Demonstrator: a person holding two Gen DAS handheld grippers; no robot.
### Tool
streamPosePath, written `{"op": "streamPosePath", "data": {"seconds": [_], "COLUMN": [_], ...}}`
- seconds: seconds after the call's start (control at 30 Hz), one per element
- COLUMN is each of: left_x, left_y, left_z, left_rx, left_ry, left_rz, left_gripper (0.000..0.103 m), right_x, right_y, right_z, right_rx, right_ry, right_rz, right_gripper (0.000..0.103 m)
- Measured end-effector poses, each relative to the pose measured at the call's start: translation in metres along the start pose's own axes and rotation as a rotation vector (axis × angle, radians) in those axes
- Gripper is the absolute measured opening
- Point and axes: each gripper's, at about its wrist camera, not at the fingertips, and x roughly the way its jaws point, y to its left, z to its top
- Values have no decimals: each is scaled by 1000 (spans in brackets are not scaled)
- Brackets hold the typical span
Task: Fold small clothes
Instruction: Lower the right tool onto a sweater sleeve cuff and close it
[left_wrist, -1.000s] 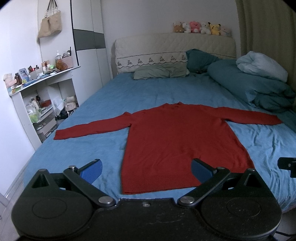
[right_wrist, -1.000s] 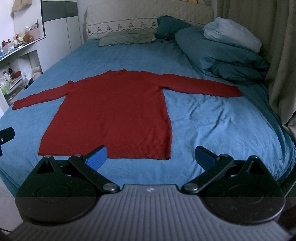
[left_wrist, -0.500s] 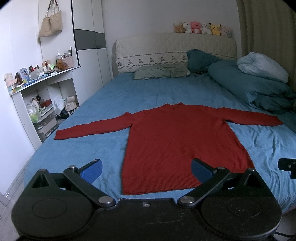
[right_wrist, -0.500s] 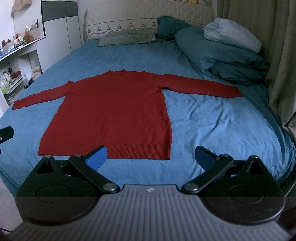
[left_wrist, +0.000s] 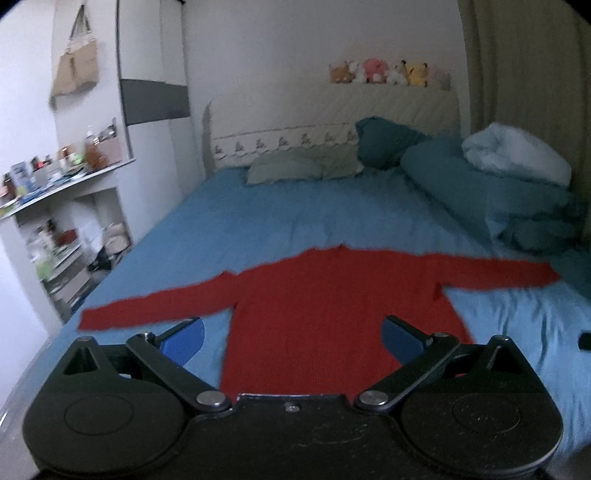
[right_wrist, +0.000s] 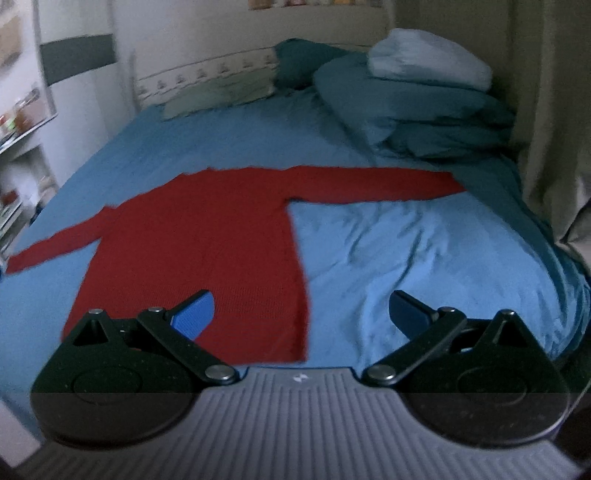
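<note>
Red sweater (left_wrist: 340, 302) lay flat, sleeves outspread, on the blue bed (right_wrist: 406, 240). Left gripper (left_wrist: 291, 338) and right gripper (right_wrist: 301, 308) hovered near its hem, jaws wide, empty. Soft, light knit; best pinched at sleeve cuffs.

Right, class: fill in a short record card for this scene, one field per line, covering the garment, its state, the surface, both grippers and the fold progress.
garment: red sweater
state: flat, both sleeves spread out sideways
surface: blue bed sheet
left gripper: open, holding nothing, over the sweater's lower part
right gripper: open, holding nothing, near the sweater's right hem corner
fold progress: no fold made yet
</note>
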Motion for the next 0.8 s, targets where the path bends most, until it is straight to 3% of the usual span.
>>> {"op": "streamPosePath", "data": {"seconds": [0.13, 0.3, 0.4, 0.57, 0.7, 0.8], "left_x": [70, 198, 279, 395, 459, 487], "left_y": [-27, -79, -113, -156, -182, -199], "left_z": [45, 79, 83, 73, 62, 55], "left_rx": [32, 102, 130, 59, 57, 53], "left_ry": [-15, 30, 41, 124, 281, 350], "left_rz": [-66, -147, -206, -249, -280, -278], "left_gripper": [103, 103, 103, 103, 103, 103], "right_x": [50, 144, 205, 301, 363, 391], "right_y": [-32, -83, -113, -156, -180, -199], "right_z": [36, 73, 84, 92, 91, 96], "right_rx": [60, 152, 220, 284, 339, 374], "right_ry": [-13, -27, -65, -96, -81, -85], "right_rz": [-74, -168, -187, -240, -293, -336], "right_gripper": [103, 103, 103, 103, 103, 103]}}
